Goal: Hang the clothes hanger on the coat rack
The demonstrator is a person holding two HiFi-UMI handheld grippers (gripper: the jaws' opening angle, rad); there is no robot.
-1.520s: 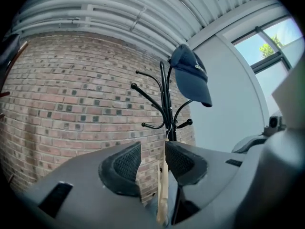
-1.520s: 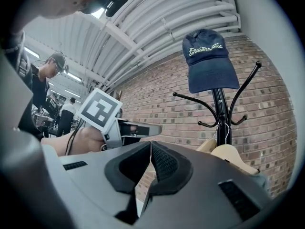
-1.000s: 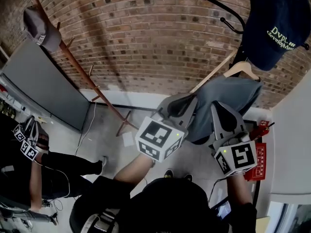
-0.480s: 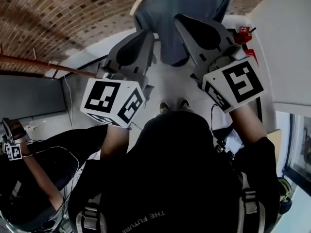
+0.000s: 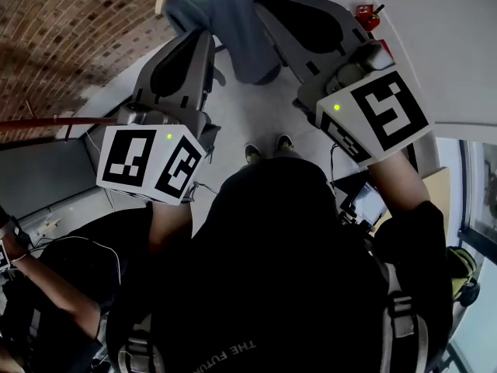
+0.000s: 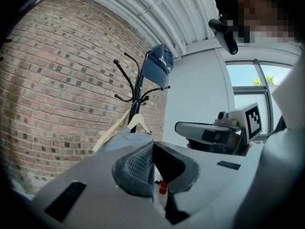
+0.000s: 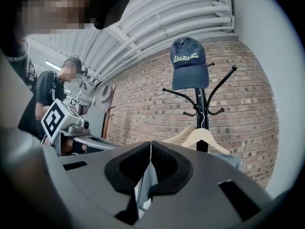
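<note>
The black coat rack point(image 7: 202, 109) stands before the brick wall with a navy cap point(image 7: 188, 63) on top. A wooden hanger point(image 7: 205, 140) carrying a grey-blue garment point(image 5: 233, 14) hangs from the rack; the left gripper view also shows the rack point(image 6: 138, 87) and the hanger point(image 6: 136, 123). My left gripper point(image 5: 198, 45) is shut and empty, just short of the garment. My right gripper point(image 5: 276, 6) is also shut, with nothing between its pads. In the gripper views both the left gripper point(image 6: 152, 149) and the right gripper point(image 7: 151, 149) point level at the rack.
A wooden rack point(image 5: 46, 123) leans at the left by a grey panel point(image 5: 46, 177). Another person point(image 5: 46, 286) stands at lower left. A red extinguisher point(image 5: 365, 14) sits by the white wall at the right. A window point(image 6: 248, 80) is to the right.
The head view has tipped down, so the rack top and cap have left it. Both grippers have sunk and drawn back from the garment, still shut.
</note>
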